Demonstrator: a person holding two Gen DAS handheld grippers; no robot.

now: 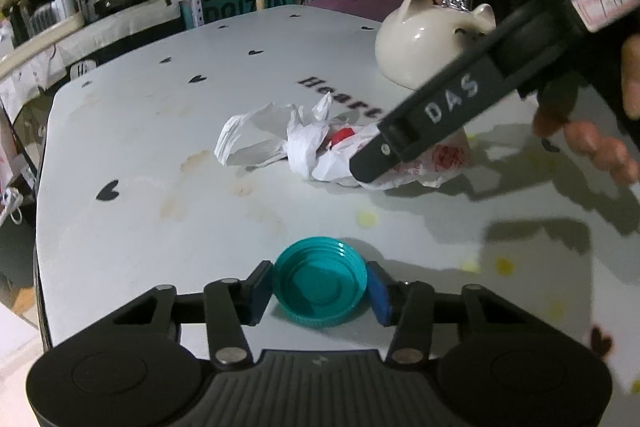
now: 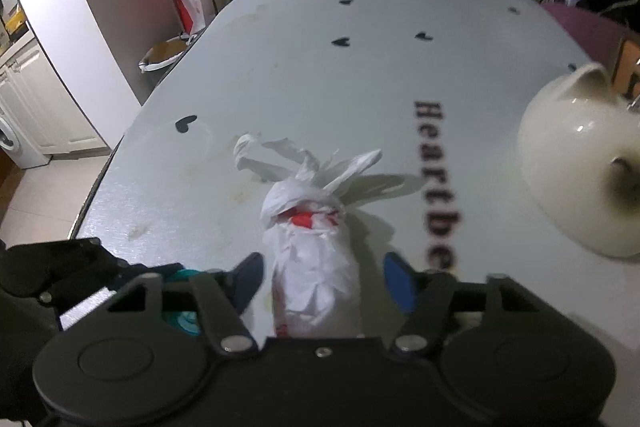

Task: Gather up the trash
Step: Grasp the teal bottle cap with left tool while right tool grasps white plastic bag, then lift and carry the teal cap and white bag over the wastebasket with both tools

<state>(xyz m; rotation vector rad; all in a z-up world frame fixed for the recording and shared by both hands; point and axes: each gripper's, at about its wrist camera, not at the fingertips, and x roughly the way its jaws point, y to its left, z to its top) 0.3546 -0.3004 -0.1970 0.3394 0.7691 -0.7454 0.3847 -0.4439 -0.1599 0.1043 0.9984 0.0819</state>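
A teal jar lid point(image 1: 320, 281) lies upside down on the white table point(image 1: 160, 147), and my left gripper point(image 1: 320, 291) is shut on it with a blue pad on each side. A crumpled white plastic bag point(image 1: 312, 143) with something red inside lies at mid-table. My right gripper point(image 2: 324, 283) is open around the bag point(image 2: 312, 251), its blue fingertips point(image 2: 396, 279) apart from the plastic on both sides. The right gripper also shows in the left wrist view point(image 1: 372, 167), tip at the bag. The teal lid peeks out in the right wrist view point(image 2: 186, 319).
A cream ceramic cat-shaped pot point(image 1: 428, 43) stands at the table's far right, also in the right wrist view point(image 2: 580, 163). The table has black heart marks and stains. A lined bin point(image 2: 160, 59) stands on the floor past the left edge. Cluttered shelves lie behind.
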